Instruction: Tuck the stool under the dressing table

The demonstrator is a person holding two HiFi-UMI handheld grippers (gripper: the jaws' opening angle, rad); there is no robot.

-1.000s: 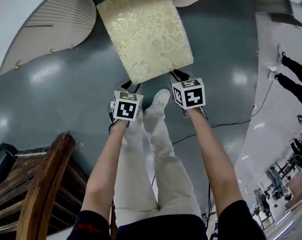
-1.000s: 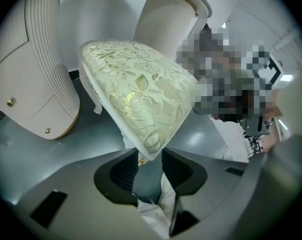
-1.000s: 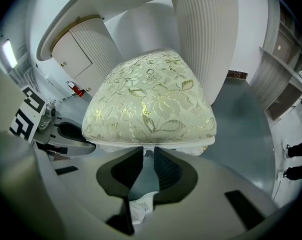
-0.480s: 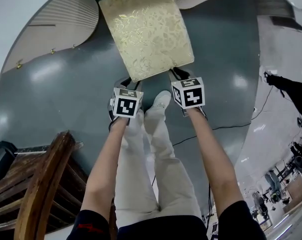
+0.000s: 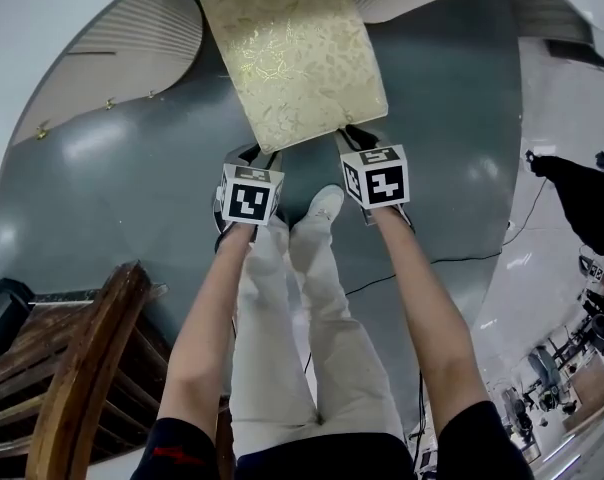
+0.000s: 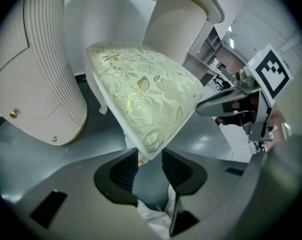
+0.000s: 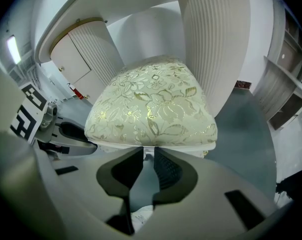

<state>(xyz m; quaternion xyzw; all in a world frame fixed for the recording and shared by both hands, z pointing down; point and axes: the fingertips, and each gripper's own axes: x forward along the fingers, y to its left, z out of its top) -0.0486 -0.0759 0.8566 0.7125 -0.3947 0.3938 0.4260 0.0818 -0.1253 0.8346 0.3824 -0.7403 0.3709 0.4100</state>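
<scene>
While gripped at the stool's [image 5: 292, 53] near edge, by left tongs [image 6: 150, 156] clenched on one corner and right tongs [image 7: 147, 154] clenched by the other, stands on the floor [image 5: 112, 198]. Pokes its far end between the table's [image 5: 132, 38] pedestals.

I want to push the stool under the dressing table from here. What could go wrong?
1. The left tongs and right tongs grip only the near edge of the stool, so it may twist or slip free.
2. The stool heads between the ribbed left cabinet and right cabinet; a skewed push might scrape one.
3. A cable lies on the floor near the person's feet; tripping seems possible.
</scene>
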